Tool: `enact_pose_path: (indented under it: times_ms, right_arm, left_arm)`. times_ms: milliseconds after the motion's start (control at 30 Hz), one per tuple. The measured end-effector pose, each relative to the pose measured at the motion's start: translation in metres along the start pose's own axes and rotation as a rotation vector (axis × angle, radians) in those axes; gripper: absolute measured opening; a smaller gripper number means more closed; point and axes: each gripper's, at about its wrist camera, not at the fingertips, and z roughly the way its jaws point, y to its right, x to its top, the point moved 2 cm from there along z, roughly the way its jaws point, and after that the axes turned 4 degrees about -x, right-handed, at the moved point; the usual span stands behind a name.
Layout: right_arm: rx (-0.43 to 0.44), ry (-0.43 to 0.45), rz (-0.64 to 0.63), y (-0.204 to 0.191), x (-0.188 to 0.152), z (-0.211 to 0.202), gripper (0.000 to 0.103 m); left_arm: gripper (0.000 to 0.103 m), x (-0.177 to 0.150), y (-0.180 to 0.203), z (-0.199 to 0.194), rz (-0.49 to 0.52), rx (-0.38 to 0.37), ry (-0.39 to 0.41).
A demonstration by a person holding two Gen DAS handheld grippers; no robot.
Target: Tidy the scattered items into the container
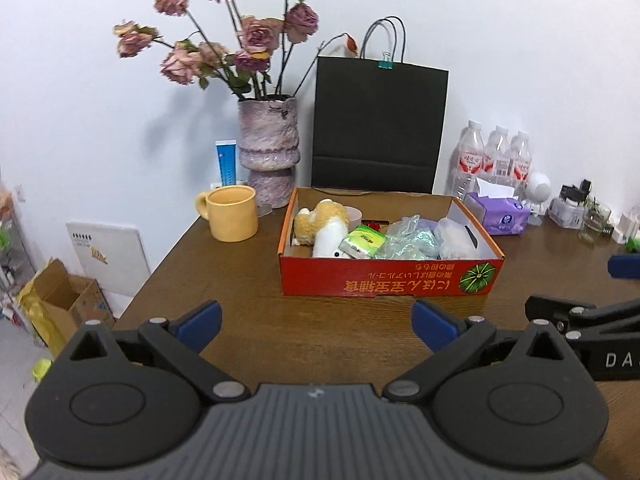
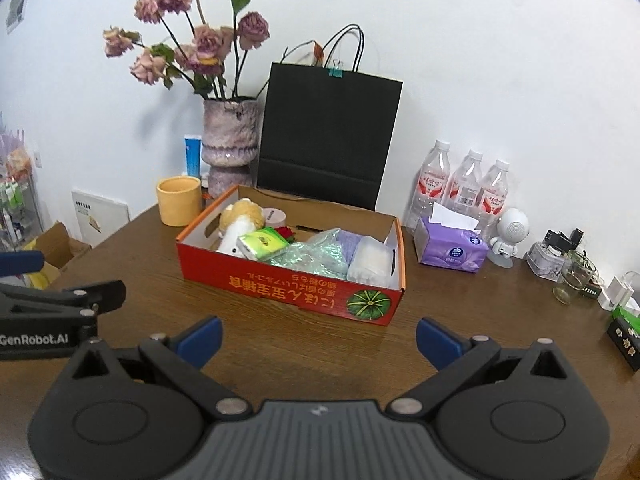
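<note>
Both grippers, left (image 1: 316, 322) & right (image 2: 319, 339), spread wide, empty, just in front of red cardboard box (image 1: 390, 279) w/ plush toy (image 1: 325, 228) inside.

Wooden table (image 1: 248, 320) showing brown grain with a soft sheen. Printed cardboard box (image 1: 384, 280), matt. Plush toy (image 1: 324, 224) looking fuzzy. Crinkled plastic wrap (image 1: 408, 240) glinting. Ceramic vase (image 1: 268, 148) looking rough and mottled. Black paper bag (image 1: 380, 120) matt.

red cardboard box (image 1: 390, 278) with pumpkin print, open-topped, flat on the table's middle, holding a cream plush toy (image 1: 322, 224) at far left, green tissue pack (image 1: 362, 242), crinkled clear plastic (image 1: 408, 238), white packet (image 1: 456, 240) at right
</note>
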Motion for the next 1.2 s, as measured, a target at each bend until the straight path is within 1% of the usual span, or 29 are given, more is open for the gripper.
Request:
enact_pose_path:
  times_ms: [133, 233, 333, 433, 567, 900, 1200]
  right_arm:
    - [0.001, 0.012, 0.024, -0.003, -0.006, -0.010, 0.103]
    - [-0.034, -0.001, 0.024, -0.007, -0.011, -0.011, 0.103]
    - [-0.054, -0.004, 0.049, -0.008, -0.016, -0.012, 0.103]
    - [-0.055, -0.009, 0.078, -0.006, -0.020, -0.012, 0.103]
    - [-0.078, 0.000, 0.107, -0.004, -0.026, -0.014, 0.103]
    - [-0.064, -0.005, 0.118, -0.012, -0.036, -0.019, 0.103]
    - [-0.083, 0.005, 0.146, -0.006, -0.039, -0.025, 0.103]
  left_arm:
    - [0.103, -0.005, -0.001, -0.009, -0.022, 0.011, -0.005]
    - [0.103, -0.010, 0.000, -0.014, -0.037, 0.003, 0.016]
    - [0.103, -0.013, 0.001, -0.016, -0.032, 0.019, 0.031]
    - [0.103, -0.017, 0.001, -0.015, -0.036, 0.009, 0.016]
    - [0.103, -0.020, 0.001, -0.013, -0.033, -0.005, 0.005]
    - [0.103, -0.026, 0.004, -0.021, 0.006, 0.047, 0.033]
    - [0.103, -0.028, 0.006, -0.023, 0.015, 0.028, 0.038]
